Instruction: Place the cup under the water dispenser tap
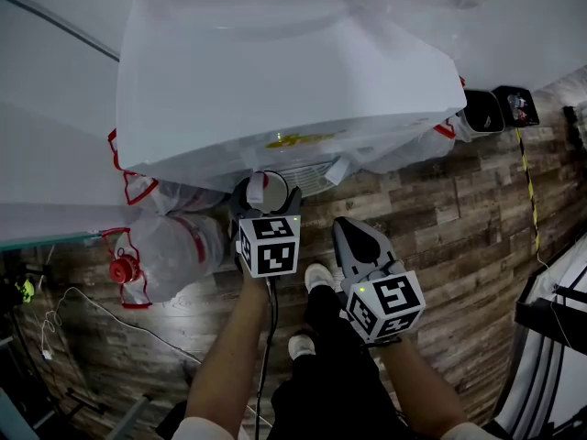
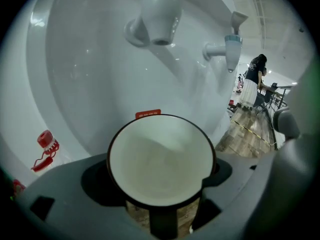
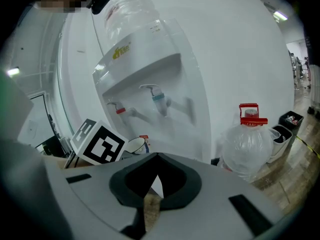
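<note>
1. Head view: the left gripper [image 1: 267, 209] reaches toward the plastic-wrapped water dispenser [image 1: 275, 81] with its jaws clamped on either side of the cup [image 1: 266, 188]. The cup sits upright with its mouth up, at the near-left edge of the drip grille [image 1: 309, 175]. The right gripper [image 1: 354, 233] hangs nearer the person and to the right, so it is the farther of the two from the dispenser. Its jaws look closed and hold nothing.

2. Left gripper view: the cup [image 2: 160, 156] fills the gap between the jaws, gripped at its sides, and its white inside is empty. The closer tap spout [image 2: 160, 15] is straight above and somewhat farther in. It lines up left to right with the cup's rim. The blue tap [image 2: 231, 48] stands off to the right. Judging by this, the cup needs to travel mainly forward and down, not sideways.

3. Right gripper view: the right gripper [image 3: 154, 180] has its tips together and nothing between them. From this side the red tap [image 3: 118, 109] is left of the blue tap [image 3: 159, 97]. The cup [image 3: 136, 145] sits low and to the left, beside the left gripper's marker cube [image 3: 99, 144]. A water bottle [image 3: 247, 146] stands on the floor to the right.
</note>
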`<state>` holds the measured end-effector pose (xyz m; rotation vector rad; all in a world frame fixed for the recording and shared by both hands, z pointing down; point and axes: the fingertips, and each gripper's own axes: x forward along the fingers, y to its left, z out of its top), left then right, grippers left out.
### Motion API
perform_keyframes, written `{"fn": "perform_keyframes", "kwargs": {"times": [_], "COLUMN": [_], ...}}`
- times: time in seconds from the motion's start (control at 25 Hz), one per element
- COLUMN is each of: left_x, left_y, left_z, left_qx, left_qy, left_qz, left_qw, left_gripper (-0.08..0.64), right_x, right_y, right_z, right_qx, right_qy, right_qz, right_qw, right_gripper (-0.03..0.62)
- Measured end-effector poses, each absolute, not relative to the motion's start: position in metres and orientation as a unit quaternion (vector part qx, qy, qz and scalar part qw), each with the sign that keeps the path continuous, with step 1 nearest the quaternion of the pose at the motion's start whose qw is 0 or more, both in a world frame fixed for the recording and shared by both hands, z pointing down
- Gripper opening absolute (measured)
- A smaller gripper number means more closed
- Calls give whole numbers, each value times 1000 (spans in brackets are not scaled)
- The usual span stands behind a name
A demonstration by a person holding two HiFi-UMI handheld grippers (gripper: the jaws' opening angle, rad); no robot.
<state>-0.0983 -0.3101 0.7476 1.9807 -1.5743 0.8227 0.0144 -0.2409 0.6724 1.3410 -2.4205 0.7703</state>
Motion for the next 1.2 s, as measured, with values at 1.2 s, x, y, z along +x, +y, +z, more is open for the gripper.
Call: {"fn": "perform_keyframes", "kwargs": {"times": [1.2], "left_x": [-101], "left_y": [-324], "left_z": [766], "left_qx": [697], "left_qy": [-620], "left_qz": [282], "left_qw": [223], "left_gripper": [451], "right_x": [31], "right_y": [-235], "right_z": [686], "right_qx": [473], "right_qy": [-824], "right_qz": [284], "right_qw": [129], "right_gripper": [18]}}
